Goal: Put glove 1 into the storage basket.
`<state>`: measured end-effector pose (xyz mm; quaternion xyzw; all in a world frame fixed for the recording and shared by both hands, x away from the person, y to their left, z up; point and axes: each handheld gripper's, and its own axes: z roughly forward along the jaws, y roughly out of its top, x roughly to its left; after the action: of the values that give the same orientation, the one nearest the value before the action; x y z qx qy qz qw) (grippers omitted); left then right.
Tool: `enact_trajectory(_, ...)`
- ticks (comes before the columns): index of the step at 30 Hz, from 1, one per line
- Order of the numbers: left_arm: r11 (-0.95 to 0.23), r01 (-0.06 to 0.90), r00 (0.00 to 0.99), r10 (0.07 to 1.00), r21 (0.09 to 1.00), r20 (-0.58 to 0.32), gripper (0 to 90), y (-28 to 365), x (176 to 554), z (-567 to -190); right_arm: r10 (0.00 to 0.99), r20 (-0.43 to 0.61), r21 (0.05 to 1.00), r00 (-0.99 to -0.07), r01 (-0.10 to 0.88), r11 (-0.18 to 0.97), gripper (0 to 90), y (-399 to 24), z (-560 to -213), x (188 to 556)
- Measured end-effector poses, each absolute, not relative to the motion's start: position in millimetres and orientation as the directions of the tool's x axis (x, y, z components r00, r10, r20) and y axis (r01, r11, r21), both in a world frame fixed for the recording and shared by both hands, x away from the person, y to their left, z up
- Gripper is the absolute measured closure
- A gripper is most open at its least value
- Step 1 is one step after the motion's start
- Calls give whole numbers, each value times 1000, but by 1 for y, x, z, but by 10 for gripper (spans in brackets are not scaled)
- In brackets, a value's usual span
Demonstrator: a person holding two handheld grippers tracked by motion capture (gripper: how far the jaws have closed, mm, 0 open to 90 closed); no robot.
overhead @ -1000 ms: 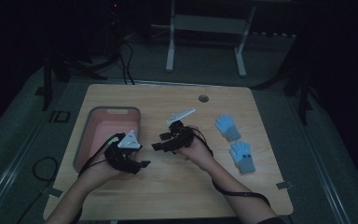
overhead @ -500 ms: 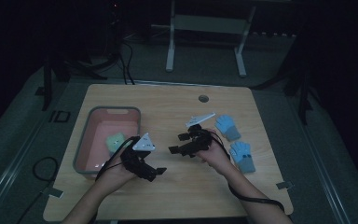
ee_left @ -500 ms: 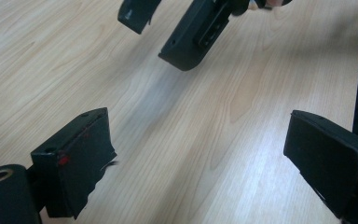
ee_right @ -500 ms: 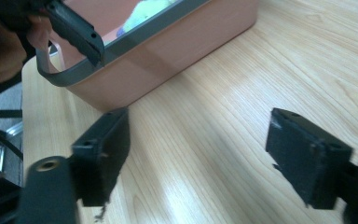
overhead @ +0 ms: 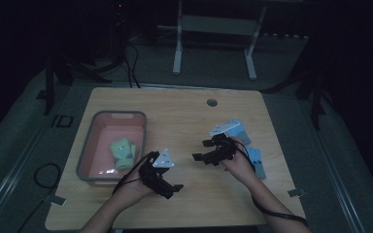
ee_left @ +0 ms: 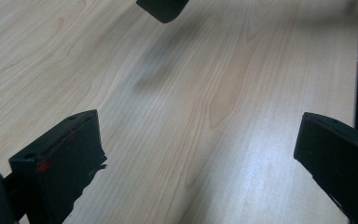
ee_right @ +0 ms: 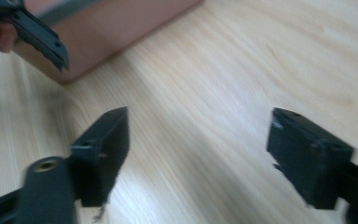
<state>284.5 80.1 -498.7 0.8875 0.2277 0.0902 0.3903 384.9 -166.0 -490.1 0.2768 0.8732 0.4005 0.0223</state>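
A pink tray (overhead: 119, 115) stands on the left of the wooden table (overhead: 175, 111), with a green cloth piece (overhead: 123, 153) lying in it. My left gripper (overhead: 174, 188) is to the right of the tray's near corner; its jaws have just been opening. In the left gripper view they (ee_left: 200, 158) are wide apart over bare wood. My right gripper (overhead: 201, 150) hovers at mid-table. Its jaws (ee_right: 196, 158) stand open, have just been closing slightly, and hold nothing. Two light blue cloth pieces (overhead: 237, 130) (overhead: 255, 159) lie just right of the right hand.
A small round hole (overhead: 212, 103) sits near the table's far edge. The tray's pink wall (ee_right: 121, 28) and a jaw of the left gripper (ee_right: 37, 32) appear at the top left of the right gripper view. A grey stand (overhead: 213, 24) is on the floor behind the table.
Both hands have moved right, away from the tray, the left one also toward the near edge. The green cloth piece now lies uncovered in the tray. Both grippers' jaws stand wider.
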Motion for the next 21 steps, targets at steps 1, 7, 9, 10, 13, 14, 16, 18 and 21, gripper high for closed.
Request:
enact_trajectory(1,-595,331,883,468,732,-19,15,79,284,-502,512,182,703,-839,475,529,231,-169,-492,386)
enact_trajectory(7,-588,323,889,457,742,-24,15,71,281,-519,550,191,700,-813,506,504,180,-190,-501,385)
enact_trajectory(9,-583,324,889,458,745,-28,15,68,280,-525,576,175,709,-798,508,488,128,-196,-502,383)
enact_trajectory(10,-585,321,890,456,745,-25,16,66,279,-527,580,171,718,-796,504,480,132,-200,-502,382)
enact_trajectory(13,-587,313,891,454,746,-16,15,62,278,-534,589,160,718,-792,503,481,123,-212,-503,380)
enact_trajectory(14,-590,307,890,457,746,-5,15,61,277,-537,582,162,717,-797,500,486,124,-215,-503,379)
enact_trajectory(16,-579,310,889,459,754,-13,15,60,277,-541,585,153,717,-797,497,489,151,-222,-504,377)
enact_trajectory(18,-567,312,884,468,762,-14,15,60,277,-545,594,143,713,-792,498,493,194,-229,-505,375)
enact_trajectory(21,-565,304,874,485,767,11,15,60,274,-549,608,120,712,-785,495,499,227,-240,-506,373)
